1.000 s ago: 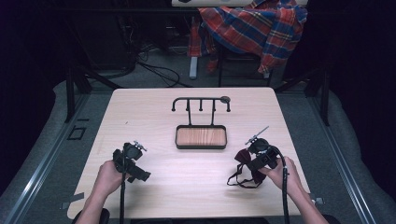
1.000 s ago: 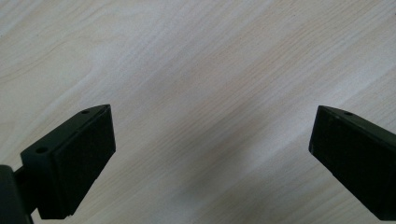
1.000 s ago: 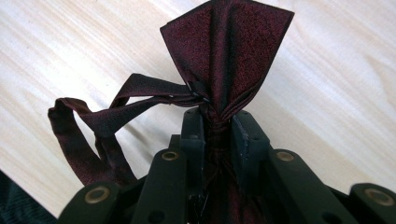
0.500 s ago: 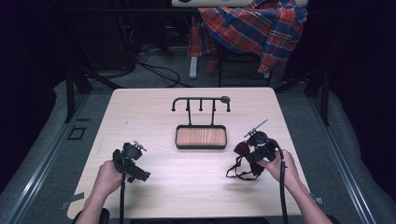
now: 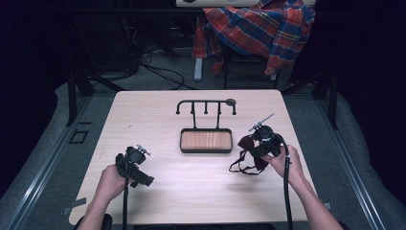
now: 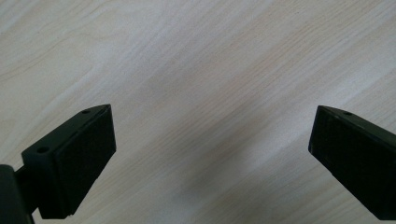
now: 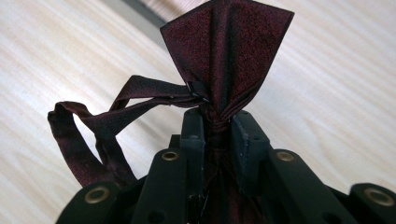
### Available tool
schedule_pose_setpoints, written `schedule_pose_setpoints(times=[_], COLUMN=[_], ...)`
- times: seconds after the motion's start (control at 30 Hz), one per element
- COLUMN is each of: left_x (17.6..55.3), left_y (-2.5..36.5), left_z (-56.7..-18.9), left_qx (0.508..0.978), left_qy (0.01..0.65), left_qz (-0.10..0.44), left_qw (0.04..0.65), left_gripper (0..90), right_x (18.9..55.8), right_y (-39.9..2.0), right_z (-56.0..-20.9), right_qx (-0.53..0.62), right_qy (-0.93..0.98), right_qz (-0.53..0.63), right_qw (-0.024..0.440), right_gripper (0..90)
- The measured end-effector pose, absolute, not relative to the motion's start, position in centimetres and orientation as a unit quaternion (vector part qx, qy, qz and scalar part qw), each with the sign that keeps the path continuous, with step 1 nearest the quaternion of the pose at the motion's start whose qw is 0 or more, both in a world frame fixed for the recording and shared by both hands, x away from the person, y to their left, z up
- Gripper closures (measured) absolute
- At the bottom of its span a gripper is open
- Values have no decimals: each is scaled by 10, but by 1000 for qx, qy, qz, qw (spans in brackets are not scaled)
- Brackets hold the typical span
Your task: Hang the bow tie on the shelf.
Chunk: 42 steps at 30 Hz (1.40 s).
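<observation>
A dark red bow tie (image 7: 224,60) is pinched at its knot between the jaws of my right gripper (image 7: 215,123), one wing fanning out above the jaws. Its strap (image 7: 93,135) loops down to the left. From above, the right gripper (image 5: 253,143) holds the bow tie (image 5: 246,143) just off the table at the right, and the strap (image 5: 242,165) dangles to the wood. My left gripper (image 5: 139,177) rests at the front left, and in its own view the left gripper (image 6: 210,154) stands wide open over bare wood. A black rack with hooks (image 5: 206,103) rises from a wooden tray (image 5: 206,140) at the table's middle.
The light wooden table (image 5: 158,124) has free room between the two hands. A plaid cloth (image 5: 263,28) hangs over a chair beyond the far edge. Cables (image 5: 158,72) lie on the floor behind the table. Dark floor surrounds the sides.
My right gripper has lifted the bow tie and carried it up and a little toward the tray; the strap trails below. The left hand has stayed put.
</observation>
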<state>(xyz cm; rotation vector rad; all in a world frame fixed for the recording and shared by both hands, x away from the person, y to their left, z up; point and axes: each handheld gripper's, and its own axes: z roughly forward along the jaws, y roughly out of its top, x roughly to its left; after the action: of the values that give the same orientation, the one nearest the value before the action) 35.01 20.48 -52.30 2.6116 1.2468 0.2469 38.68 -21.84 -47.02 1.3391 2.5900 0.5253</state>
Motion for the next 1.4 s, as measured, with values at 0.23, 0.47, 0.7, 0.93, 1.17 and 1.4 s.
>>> schedule_pose_setpoints(times=[0.23, 0.47, 0.7, 0.93, 1.17, 1.4], left_x=[350, 350, 350, 350, 350, 350], left_y=[205, 205, 205, 205, 205, 205], left_z=[-523, -523, -523, -523, -523, -523], left_qx=[893, 894, 894, 894, 894, 894], left_qy=[425, 425, 424, 424, 424, 424], left_qz=[84, 83, 83, 83, 82, 82], left_qw=[118, 118, 118, 119, 119, 119], left_gripper=[8, 8, 8, 9, 8, 9], right_x=[396, 403, 410, 417, 422, 425], right_y=[-217, -217, -220, -223, -222, -218], right_z=[-459, -450, -436, -423, -412, -401], right_qx=[454, 458, 468, 475, 476, 472], right_qy=[864, 858, 845, 836, 830, 828], right_qz=[192, 200, 217, 231, 244, 254], right_qw=[107, 122, 140, 149, 155, 166], right_gripper=[762, 762, 762, 762, 762, 762])
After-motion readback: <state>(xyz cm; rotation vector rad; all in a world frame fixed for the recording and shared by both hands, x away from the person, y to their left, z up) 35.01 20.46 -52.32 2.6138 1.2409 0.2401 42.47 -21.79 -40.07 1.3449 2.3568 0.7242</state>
